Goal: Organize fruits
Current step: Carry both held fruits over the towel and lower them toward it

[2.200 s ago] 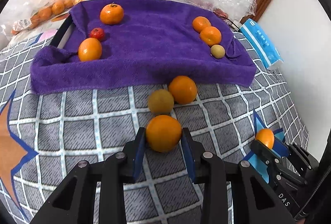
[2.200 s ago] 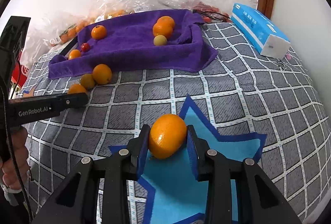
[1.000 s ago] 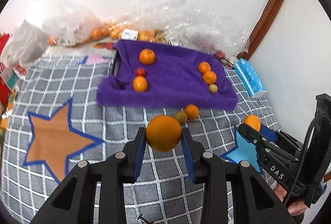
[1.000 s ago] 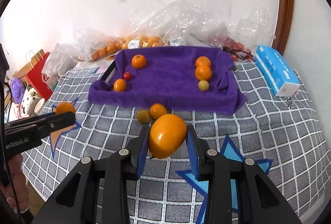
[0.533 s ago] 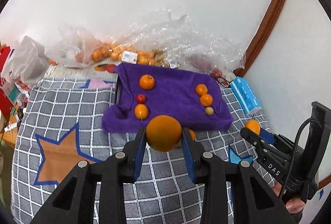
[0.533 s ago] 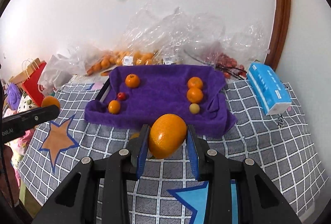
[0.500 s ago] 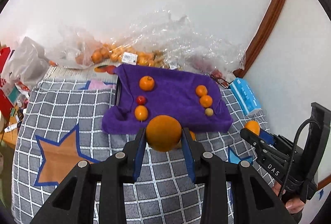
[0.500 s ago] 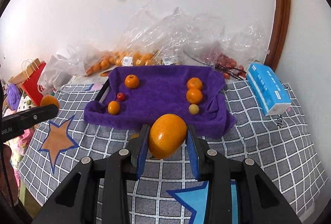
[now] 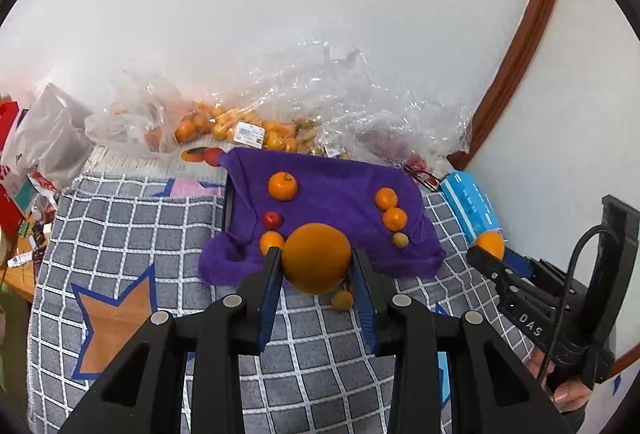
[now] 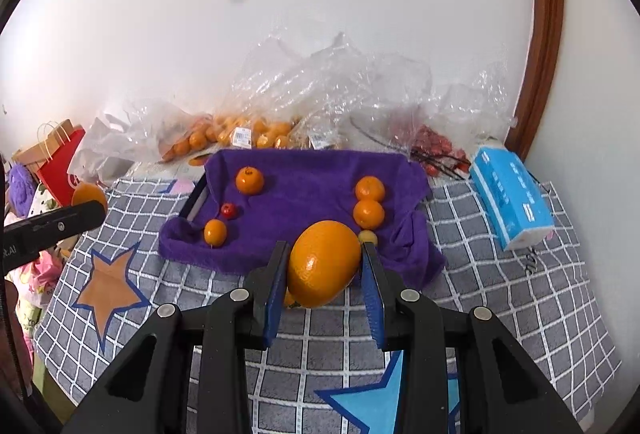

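A: Where were the fruits at that moment?

B: One round orange [image 9: 316, 258] sat clamped between the pads of the left gripper [image 9: 316, 266], held in the air above the checked blanket [image 9: 132, 218]. An oval orange [image 10: 324, 264] was pinched the same way in the right gripper [image 10: 325, 270].

A: And the rest?

B: On the purple towel [image 10: 312, 193] lay a stemmed mandarin [image 10: 249, 180], a small red fruit [image 10: 228, 210] and another orange [image 10: 215, 232] along the left side; two oranges [image 10: 369, 189] touching each other and a small yellowish fruit [image 9: 400, 240] sat on the right. One yellowish fruit [image 9: 342, 300] rested on the blanket just in front of the towel.

A: Anything around it?

B: Clear plastic bags [image 10: 332, 89] of fruit against the wall, and a blue tissue pack [image 10: 512, 193] to the right of the towel.
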